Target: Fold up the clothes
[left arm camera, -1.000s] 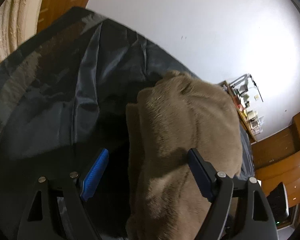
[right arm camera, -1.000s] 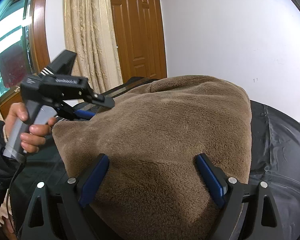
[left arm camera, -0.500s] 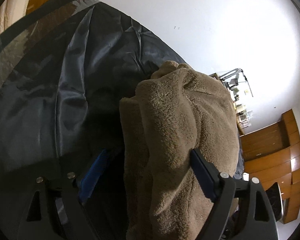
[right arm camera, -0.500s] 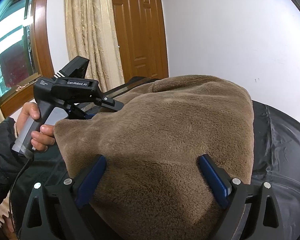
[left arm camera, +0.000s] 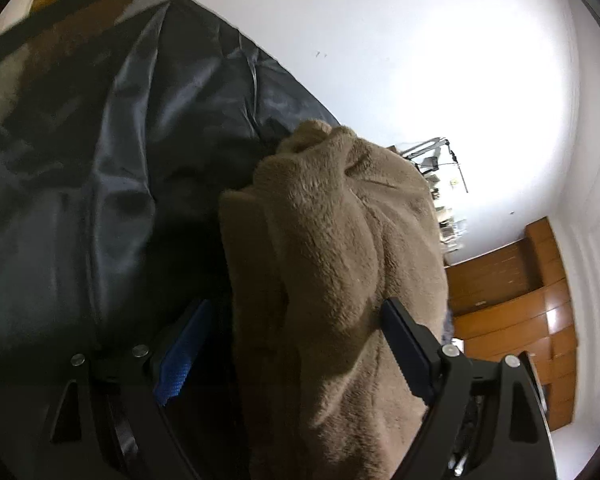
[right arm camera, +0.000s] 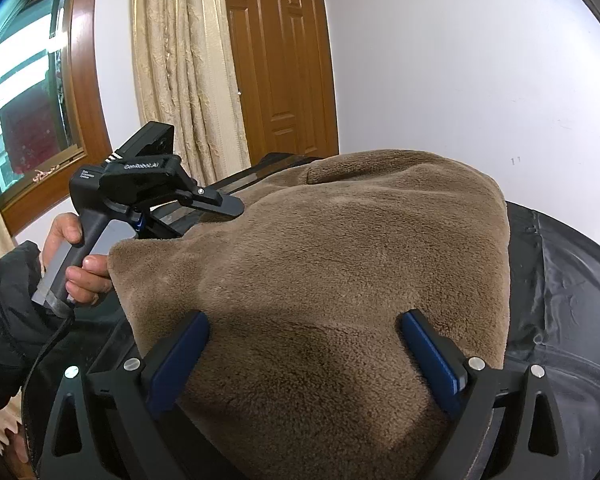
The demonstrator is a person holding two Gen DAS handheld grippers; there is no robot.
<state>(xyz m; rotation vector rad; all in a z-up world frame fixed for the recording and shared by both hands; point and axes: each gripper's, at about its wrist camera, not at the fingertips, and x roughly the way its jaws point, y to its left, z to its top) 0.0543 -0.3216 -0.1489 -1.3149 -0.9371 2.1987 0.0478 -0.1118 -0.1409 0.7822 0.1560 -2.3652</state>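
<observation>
Folded brown fleece (right arm camera: 340,280) lies on dark sheet (left arm camera: 80,160). Left gripper (left arm camera: 296,344) jaws wide apart, straddling fleece edge, not pinching. Right gripper (right arm camera: 304,352) jaws spread over fleece, no squeeze. Hand (right arm camera: 80,264) grips left handle.

Folded brown fleece garment

My plush tan-brown fleece garment (right arm camera: 340,280) lies folded into a thick, soft bundle on the dark sheet-covered surface (right arm camera: 572,320), layered edges stacked along its left side.
</observation>
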